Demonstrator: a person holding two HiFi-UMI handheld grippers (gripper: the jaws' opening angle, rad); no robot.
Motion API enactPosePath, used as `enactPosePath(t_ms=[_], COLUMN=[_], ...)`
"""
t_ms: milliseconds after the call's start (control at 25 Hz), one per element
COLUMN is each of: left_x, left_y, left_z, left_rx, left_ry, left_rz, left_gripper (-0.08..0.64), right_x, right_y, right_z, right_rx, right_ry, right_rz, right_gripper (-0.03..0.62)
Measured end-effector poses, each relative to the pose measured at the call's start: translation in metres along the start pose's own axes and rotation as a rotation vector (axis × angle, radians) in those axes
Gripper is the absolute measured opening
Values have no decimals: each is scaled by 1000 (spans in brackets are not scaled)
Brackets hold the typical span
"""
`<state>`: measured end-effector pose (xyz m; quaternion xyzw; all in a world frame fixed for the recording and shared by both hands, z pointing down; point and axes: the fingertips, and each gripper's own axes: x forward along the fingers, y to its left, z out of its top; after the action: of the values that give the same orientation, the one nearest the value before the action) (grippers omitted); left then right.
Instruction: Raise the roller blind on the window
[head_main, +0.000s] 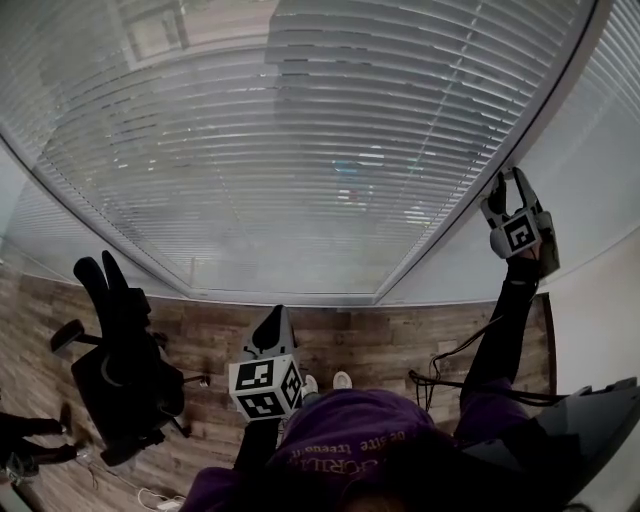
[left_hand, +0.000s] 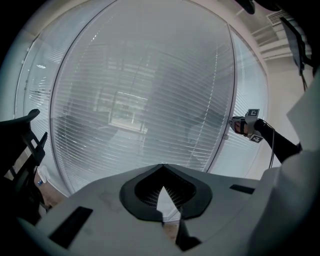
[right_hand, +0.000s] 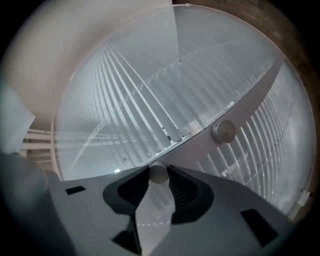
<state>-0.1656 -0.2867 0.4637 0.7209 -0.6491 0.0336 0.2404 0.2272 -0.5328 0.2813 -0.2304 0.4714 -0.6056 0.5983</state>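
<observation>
A slatted blind (head_main: 300, 150) covers the wide window and hangs down to the sill. My right gripper (head_main: 508, 181) is raised at the white frame post (head_main: 470, 200) on the blind's right side. In the right gripper view its jaws (right_hand: 159, 173) are closed on a small round white knob (right_hand: 159, 174); a second knob (right_hand: 223, 131) sits further along the post, and a thin bead chain (right_hand: 131, 98) runs across the slats. My left gripper (head_main: 272, 320) hangs low in front of me, shut and holding nothing (left_hand: 162, 169). The left gripper view also catches the right gripper (left_hand: 244, 125).
A black office chair (head_main: 120, 360) stands on the wood floor (head_main: 380, 335) at the left. A person's feet (head_main: 30, 440) show at the far left. Cables (head_main: 440, 365) lie on the floor near the right wall. A dark grey object (head_main: 590, 420) is at lower right.
</observation>
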Motion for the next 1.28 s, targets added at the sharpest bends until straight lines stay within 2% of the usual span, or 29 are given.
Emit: enactPosePath(t_ms=[120,400,480,640,720,800,960,1080,1200,1280], left_x=[-1,-2,-2,-4,-4,-3,-2,-4,-5,-5], left_y=[0,-1,-3,-4,-5,-6,-10,-15,-16,-17], left_z=[0,2,2,1,-1,-3,-3,-2,-3,-2], left_rx=[-3,4,4,6,10,12,20,18,17,18], left_ry=[0,-2,-4,-3,-2,-2,-2,-1,1,-1], left_rz=[4,-3,-5,-8,-14,-18,-26,-32,-34,-37], left_gripper=[0,0,0,0,0,0,0,0,0,0], right_x=[1,-6,-10,-33,-46,-55,-62,-73,-89,-97], right_y=[1,5,-3,-29,-40,-51,-67,-86,-120,-139], right_z=[1,6,8,6,-10,-39,-113,-161,-182,-200], right_rx=[15,-141,-196,-337,-461,-648,-1006,-1202,-1370,-1447], right_ry=[-8,35,65,94,144,235,469,645,764,819], right_rz=[22,64,39,-73,-116,-144,-113,-99,-166,-184], right_gripper=[124,124,125,125,126,124,124,124,124,124])
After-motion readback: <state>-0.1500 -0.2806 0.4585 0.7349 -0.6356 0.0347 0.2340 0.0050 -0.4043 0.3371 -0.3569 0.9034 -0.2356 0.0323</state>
